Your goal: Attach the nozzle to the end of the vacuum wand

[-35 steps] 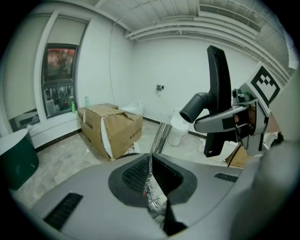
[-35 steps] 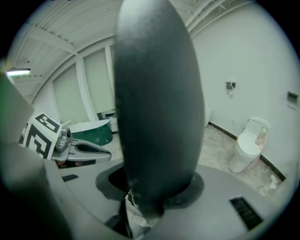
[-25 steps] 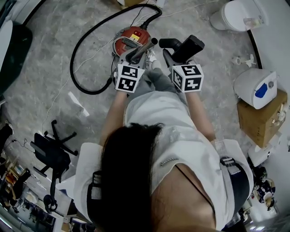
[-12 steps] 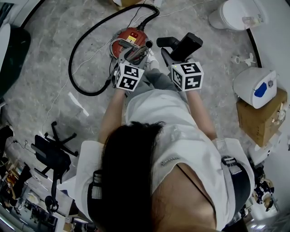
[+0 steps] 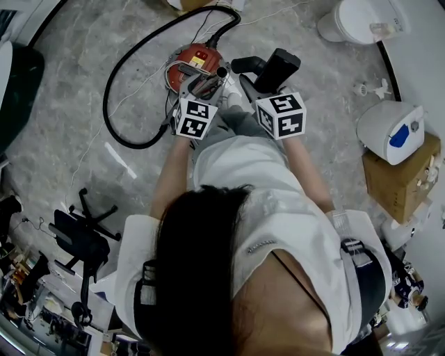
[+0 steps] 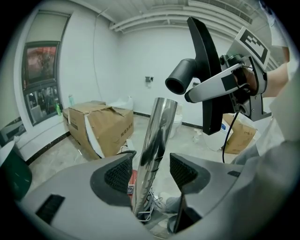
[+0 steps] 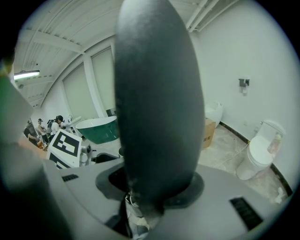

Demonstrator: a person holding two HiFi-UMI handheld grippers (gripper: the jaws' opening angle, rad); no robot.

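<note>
The chrome vacuum wand (image 6: 157, 140) rises between the jaws of my left gripper (image 6: 151, 171). That gripper is open: its pads (image 6: 119, 176) stand off the tube, with a clear gap on the right side. In the head view the left gripper (image 5: 205, 87) sits by the wand (image 5: 211, 78), just above the red canister (image 5: 189, 61). My right gripper (image 5: 261, 87) is shut on the black nozzle (image 5: 277, 68). The nozzle's round socket (image 6: 180, 82) hangs above and to the right of the wand's top end, apart from it. The nozzle (image 7: 159, 103) fills the right gripper view over the right gripper (image 7: 157, 185).
A black hose (image 5: 132, 69) loops from the canister across the floor. A toilet (image 5: 354, 21), a white and blue appliance (image 5: 393, 132) and a cardboard box (image 5: 400, 177) stand at the right. An office chair (image 5: 80, 236) stands at the lower left. Another open box (image 6: 98, 126) lies behind the wand.
Both grippers keep nearly the same places. The left one has slipped slightly lower along the wand. The nozzle stays in the right gripper, still apart from the wand's end.
</note>
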